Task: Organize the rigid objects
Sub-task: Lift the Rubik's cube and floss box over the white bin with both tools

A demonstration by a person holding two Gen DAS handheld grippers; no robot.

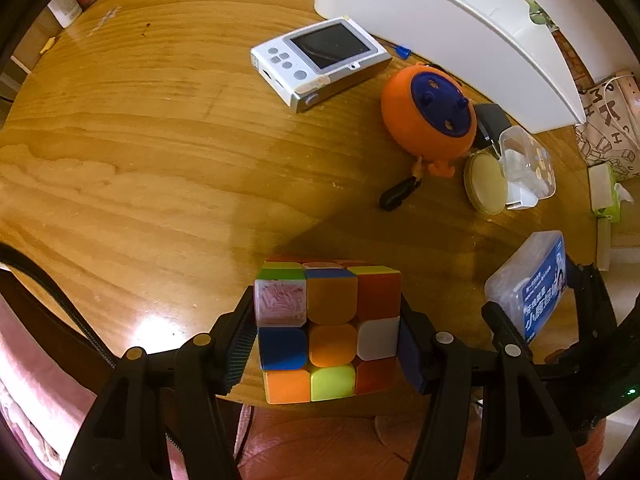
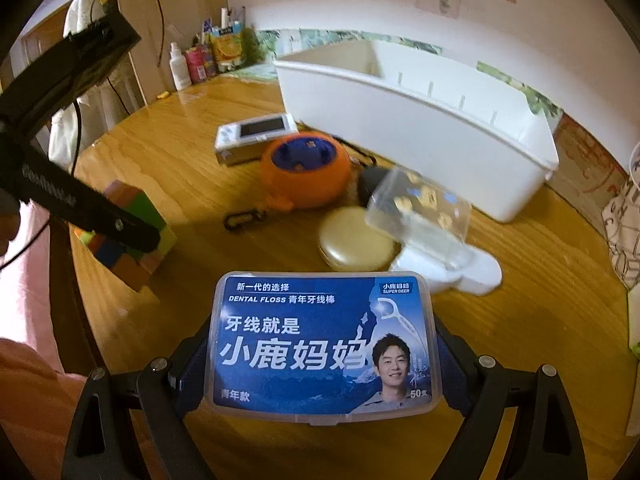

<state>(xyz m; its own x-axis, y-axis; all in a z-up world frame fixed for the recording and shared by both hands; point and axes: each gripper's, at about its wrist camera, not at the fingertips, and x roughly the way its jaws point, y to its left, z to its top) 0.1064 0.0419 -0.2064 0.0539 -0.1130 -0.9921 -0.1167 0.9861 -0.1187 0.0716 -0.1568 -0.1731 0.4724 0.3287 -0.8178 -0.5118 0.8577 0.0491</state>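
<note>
My left gripper (image 1: 328, 336) is shut on a multicoloured puzzle cube (image 1: 328, 328), held above the wooden table (image 1: 140, 140) near its front edge; the same cube (image 2: 132, 236) shows at the left of the right wrist view with the left gripper's finger across it. My right gripper (image 2: 320, 356) is shut on a clear dental floss box (image 2: 320, 344) with a blue label, lifted off the table; that floss box (image 1: 532, 284) appears at the right of the left wrist view. A long white bin (image 2: 420, 120) (image 1: 440, 28) stands at the back.
On the table lie a white handheld device with a screen (image 1: 320, 60), an orange round toy with a blue face (image 1: 428, 112), a black clip on a strap (image 1: 396, 196), a round cream tin (image 2: 356, 240) and a clear plastic box on a white base (image 2: 428, 224). Bottles and cartons stand far back left (image 2: 200, 60).
</note>
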